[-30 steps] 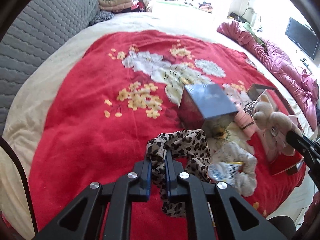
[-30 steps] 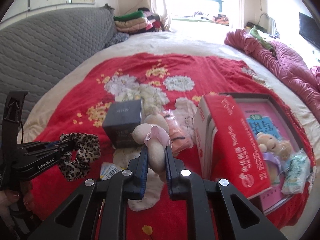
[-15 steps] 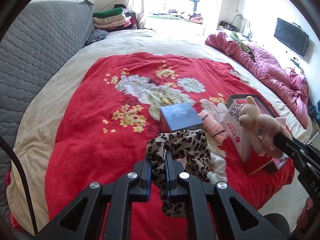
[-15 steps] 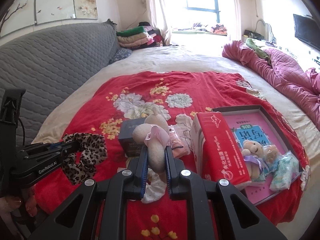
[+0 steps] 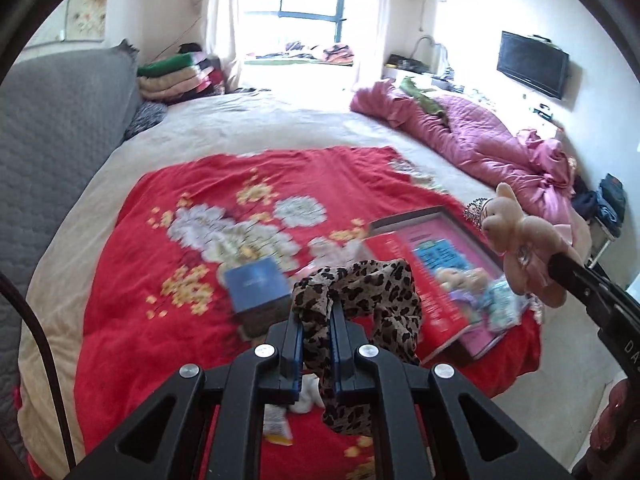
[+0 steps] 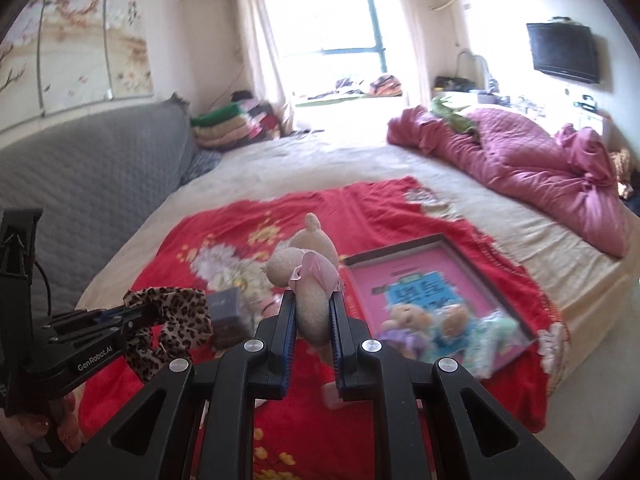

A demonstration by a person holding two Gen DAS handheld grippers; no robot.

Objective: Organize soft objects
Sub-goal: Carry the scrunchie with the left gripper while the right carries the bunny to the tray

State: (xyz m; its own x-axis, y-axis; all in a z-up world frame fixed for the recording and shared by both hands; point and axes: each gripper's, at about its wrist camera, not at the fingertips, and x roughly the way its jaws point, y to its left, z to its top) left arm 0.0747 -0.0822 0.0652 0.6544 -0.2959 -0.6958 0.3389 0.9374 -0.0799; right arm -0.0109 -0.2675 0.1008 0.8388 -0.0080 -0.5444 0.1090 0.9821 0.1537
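Both grippers risen, plush bear (image 6: 312, 276) upright (head up), scrunchie (image 5: 356, 296) dangling

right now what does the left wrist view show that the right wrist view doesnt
Only the left wrist view: the left tongs seen from behind, shut on the leopard-print scrunchie, and a white scrap of cloth below them.

Only the right wrist view: the blossom painting above the grey headboard, and the right tongs seen from behind, shut on the plush bear.

Both: scrunchie, bear, red floral blanket, dark blue box, pink-lined tray, pink quilt, wall television.
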